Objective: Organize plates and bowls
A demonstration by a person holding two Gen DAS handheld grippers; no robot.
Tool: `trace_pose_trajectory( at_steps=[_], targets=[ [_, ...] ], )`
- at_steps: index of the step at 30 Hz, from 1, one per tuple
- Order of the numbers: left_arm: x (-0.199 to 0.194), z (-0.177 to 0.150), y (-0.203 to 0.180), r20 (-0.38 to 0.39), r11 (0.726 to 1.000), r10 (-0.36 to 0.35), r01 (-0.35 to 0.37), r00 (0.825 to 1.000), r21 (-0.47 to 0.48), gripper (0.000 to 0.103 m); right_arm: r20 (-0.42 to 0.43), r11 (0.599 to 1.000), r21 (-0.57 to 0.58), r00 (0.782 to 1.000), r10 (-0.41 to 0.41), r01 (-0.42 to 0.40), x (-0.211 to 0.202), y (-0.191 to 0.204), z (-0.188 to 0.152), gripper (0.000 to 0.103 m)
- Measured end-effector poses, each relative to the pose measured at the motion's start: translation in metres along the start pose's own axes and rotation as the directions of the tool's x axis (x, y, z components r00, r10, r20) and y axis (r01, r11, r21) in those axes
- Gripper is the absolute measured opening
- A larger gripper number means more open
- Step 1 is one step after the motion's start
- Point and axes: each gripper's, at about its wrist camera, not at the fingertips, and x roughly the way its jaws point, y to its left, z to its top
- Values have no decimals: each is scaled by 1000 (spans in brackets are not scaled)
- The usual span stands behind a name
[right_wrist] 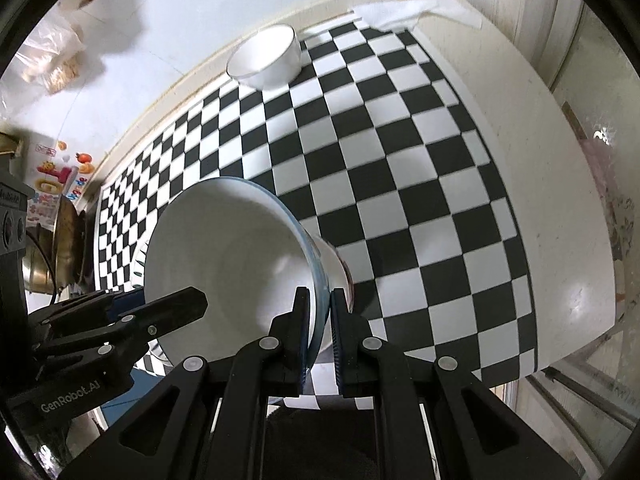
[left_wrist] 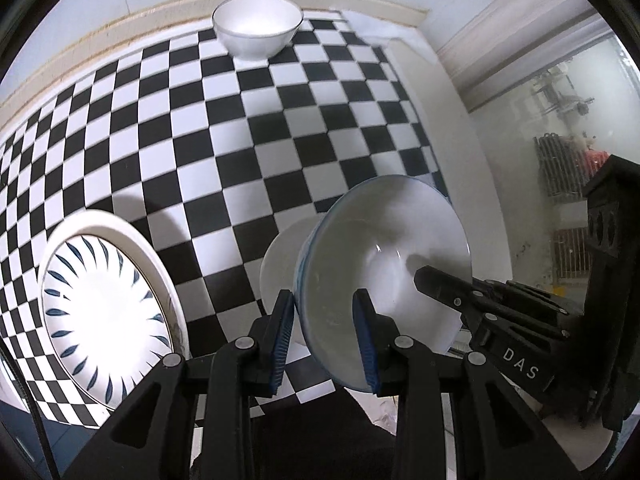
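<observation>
A white bowl with a blue rim (left_wrist: 384, 248) is held tilted above the checkered table, and it also shows in the right wrist view (right_wrist: 232, 248). My right gripper (right_wrist: 320, 320) is shut on its rim. My left gripper (left_wrist: 324, 320) straddles the opposite rim with its jaws apart, one finger inside and one outside. A white plate with blue leaf marks (left_wrist: 104, 312) lies at the lower left, stacked on a larger white plate. A second white bowl (left_wrist: 258, 24) stands upright at the far edge, and the right wrist view shows it too (right_wrist: 266, 58).
The checkered cloth (left_wrist: 280, 140) covers a white table (right_wrist: 540, 184) whose bare right edge drops off near a glass door. A wall with a wooden ledge runs along the far side. A metal pot (right_wrist: 60, 248) and stickers sit at the left.
</observation>
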Motion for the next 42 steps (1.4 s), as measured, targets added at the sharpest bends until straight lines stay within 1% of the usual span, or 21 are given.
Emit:
trace_pose_trajectory(
  at_steps=[9, 17, 22, 24, 27, 28, 31, 34, 37, 40, 42],
  targets=[
    [26, 1, 14, -59, 999, 22, -24, 998, -31, 28, -60, 1000, -14, 998, -28, 27, 29, 2, -2, 13],
    [40, 1, 20, -89, 999, 38, -41, 995, -35, 28, -102, 999, -20, 994, -37, 35, 47, 7, -1, 14],
    [46, 4, 17, -99, 999, 42, -45, 994, -26, 28, -119, 999, -19, 992, -50, 48, 51, 7, 1, 14],
    [47, 4, 17, -104, 998, 48, -51, 993, -22, 28, -132, 999, -14, 990, -53, 52, 52, 6, 1, 17],
    [51, 5, 18, -116, 998, 50, -53, 992, -22, 28, -145, 998, -19, 987, -66, 64, 55, 7, 4, 17],
    [51, 6, 19, -120, 999, 40, -43, 992, -26, 28, -149, 998, -14, 987, -60, 59, 54, 6, 4, 17],
    [50, 7, 19, -123, 999, 39, -42, 992, -20, 28, -162, 999, -10, 986, -50, 49, 52, 4, 7, 17],
    [40, 10, 23, -111, 999, 22, -25, 994, -31, 28, -172, 999, -6, 984, -39, 38, 46, 2, 11, 17],
    [19, 22, 29, -69, 999, 16, -19, 998, -47, 28, -149, 1000, -3, 989, -17, 17, 32, 2, 23, 17],
    [-1, 47, 36, -27, 997, 23, -25, 999, -77, 28, -113, 1000, -6, 994, 2, -3, 16, 5, 49, 18],
    [-11, 70, 42, 1, 994, 24, -24, 1000, -102, 29, -91, 1000, -13, 996, 10, -11, 9, 8, 74, 19]
  ],
)
